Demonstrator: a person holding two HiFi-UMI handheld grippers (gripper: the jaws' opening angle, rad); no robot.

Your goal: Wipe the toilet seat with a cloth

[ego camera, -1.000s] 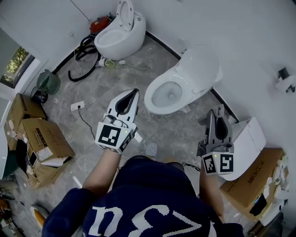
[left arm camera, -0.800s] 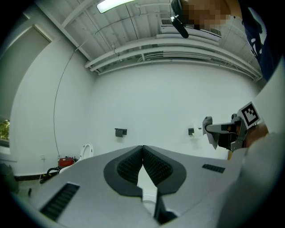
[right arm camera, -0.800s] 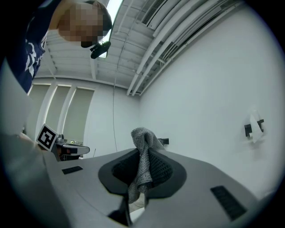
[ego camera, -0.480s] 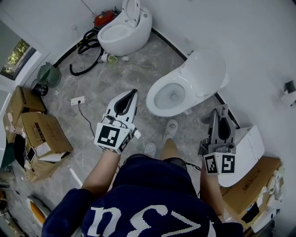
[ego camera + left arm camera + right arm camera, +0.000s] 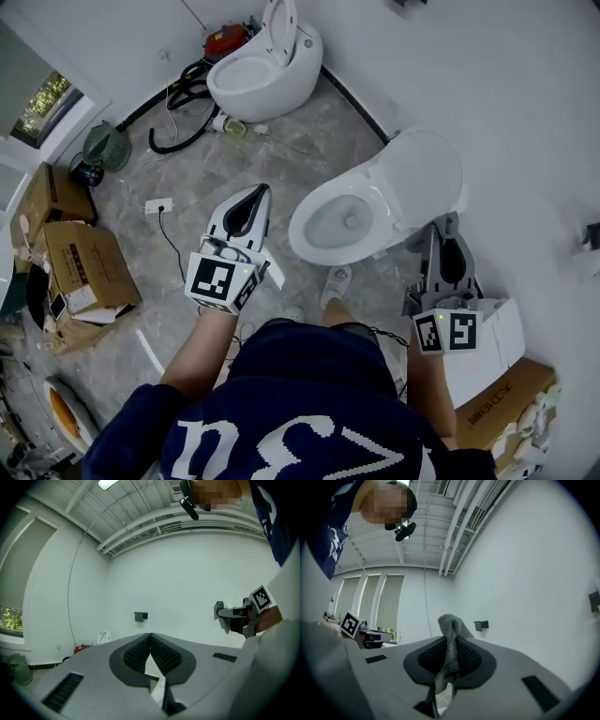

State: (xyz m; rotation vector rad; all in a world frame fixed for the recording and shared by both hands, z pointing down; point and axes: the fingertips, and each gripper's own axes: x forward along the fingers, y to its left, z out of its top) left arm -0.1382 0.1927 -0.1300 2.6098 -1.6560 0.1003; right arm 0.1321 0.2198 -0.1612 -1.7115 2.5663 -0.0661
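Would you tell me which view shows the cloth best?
The right gripper view: the grey cloth stands close up, pinched in the right claw. The head view and left gripper view show at most a small scrap.

The person has stepped closer to the nearer toilet [image 5: 412, 178]. It sits lower in the head view, and its raised lid now reaches almost to the tip of the right gripper [image 5: 446, 225], where floor and skirting lay between them a second ago. A shoe [image 5: 335, 281] has come forward to just before the bowl's base. The white box [image 5: 492, 342] has dropped back from beside the right gripper's jaws to beside its marker cube. The wall fitting [image 5: 592, 234] has slid down the right edge.
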